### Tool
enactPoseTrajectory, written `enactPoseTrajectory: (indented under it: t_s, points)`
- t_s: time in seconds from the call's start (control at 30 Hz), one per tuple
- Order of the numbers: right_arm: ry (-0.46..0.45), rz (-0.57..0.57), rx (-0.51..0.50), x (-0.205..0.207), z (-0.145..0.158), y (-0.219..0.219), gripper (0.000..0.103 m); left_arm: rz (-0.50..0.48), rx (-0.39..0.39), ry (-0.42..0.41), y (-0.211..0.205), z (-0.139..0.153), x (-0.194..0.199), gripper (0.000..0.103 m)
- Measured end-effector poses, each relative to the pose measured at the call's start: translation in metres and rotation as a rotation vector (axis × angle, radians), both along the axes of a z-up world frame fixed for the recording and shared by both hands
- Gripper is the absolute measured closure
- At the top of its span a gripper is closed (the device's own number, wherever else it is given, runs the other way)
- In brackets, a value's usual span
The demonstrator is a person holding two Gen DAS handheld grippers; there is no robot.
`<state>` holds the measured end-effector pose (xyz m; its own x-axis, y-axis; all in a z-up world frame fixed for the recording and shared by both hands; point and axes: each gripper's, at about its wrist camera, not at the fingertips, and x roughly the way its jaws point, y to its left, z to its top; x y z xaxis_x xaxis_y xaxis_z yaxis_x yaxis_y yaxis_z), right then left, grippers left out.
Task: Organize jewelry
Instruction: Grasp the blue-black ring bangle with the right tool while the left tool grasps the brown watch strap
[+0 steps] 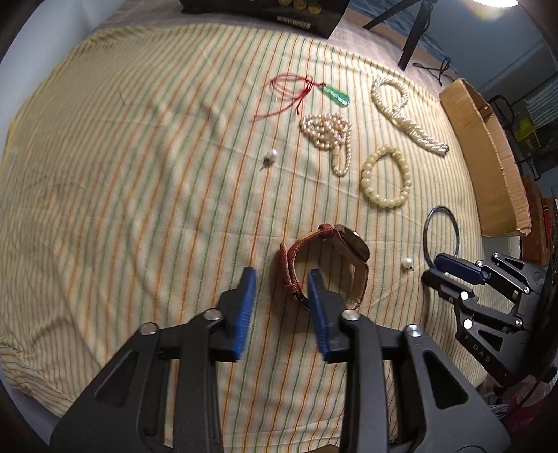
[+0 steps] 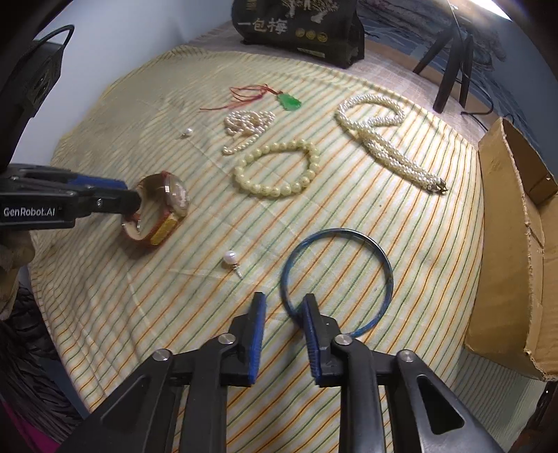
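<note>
A watch (image 1: 352, 244) with a red-brown strap lies on the striped cloth (image 1: 139, 174). My left gripper (image 1: 282, 280) points down over it, one pad inside the strap loop and one outside. Cloth shows beside the strap, so the gripper is open. The right wrist view shows the left gripper (image 2: 134, 202) at the watch (image 2: 176, 195). A thin blue bangle (image 2: 334, 230) lies flat. My right gripper (image 2: 284, 305) straddles its near rim; the rim lies close to the right pad, with a gap to the left pad, so this gripper is open too.
Farther back lie a jade pendant on red cord (image 2: 289, 101), a pearl strand (image 2: 247, 122), a twisted pearl necklace (image 2: 383, 139), a cream bead bracelet (image 2: 277, 169) and two pearl earrings (image 2: 230, 258) (image 2: 188, 131). A cardboard box (image 2: 505, 226) flanks the right; a black bag (image 2: 300, 28) stands behind.
</note>
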<state>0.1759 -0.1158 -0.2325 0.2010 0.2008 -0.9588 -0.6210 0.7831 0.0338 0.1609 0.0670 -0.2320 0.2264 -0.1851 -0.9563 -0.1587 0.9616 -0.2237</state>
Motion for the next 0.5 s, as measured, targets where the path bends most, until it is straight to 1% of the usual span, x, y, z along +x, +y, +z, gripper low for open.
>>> enactPoseTrajectory:
  t_s: [0.07,0.17,0.2,0.23,0.3,0.33,0.4,0.5]
  points:
    - [-0.003,0.003,-0.005,0.002,-0.003,0.001,0.086,0.006,-0.004,0.010,0.000,-0.003,0.001,0.075]
    - [-0.022,0.014,-0.020,-0.001,-0.001,0.004,0.092,0.009,0.005,0.013,-0.002,-0.006,0.003,0.076]
    - [-0.030,0.014,-0.027,-0.002,-0.001,0.005,0.096,0.007,0.011,0.013,-0.003,-0.008,0.004,0.078]
    - [-0.034,0.011,-0.027,-0.001,-0.001,0.005,0.097,0.006,0.015,0.013,-0.003,-0.009,0.004,0.080]
    - [-0.033,-0.001,-0.018,0.001,-0.001,0.006,0.100,0.000,0.025,0.007,-0.005,-0.009,0.005,0.089]
    - [-0.034,-0.007,-0.014,0.003,-0.002,0.006,0.102,-0.001,0.029,0.006,-0.005,-0.009,0.006,0.091]
    - [-0.028,-0.022,0.007,0.005,0.001,0.003,0.102,0.004,0.028,0.003,-0.004,-0.009,0.006,0.096]
    - [-0.016,-0.044,0.049,0.009,0.007,-0.002,0.102,0.004,0.029,-0.005,-0.005,-0.007,0.009,0.096]
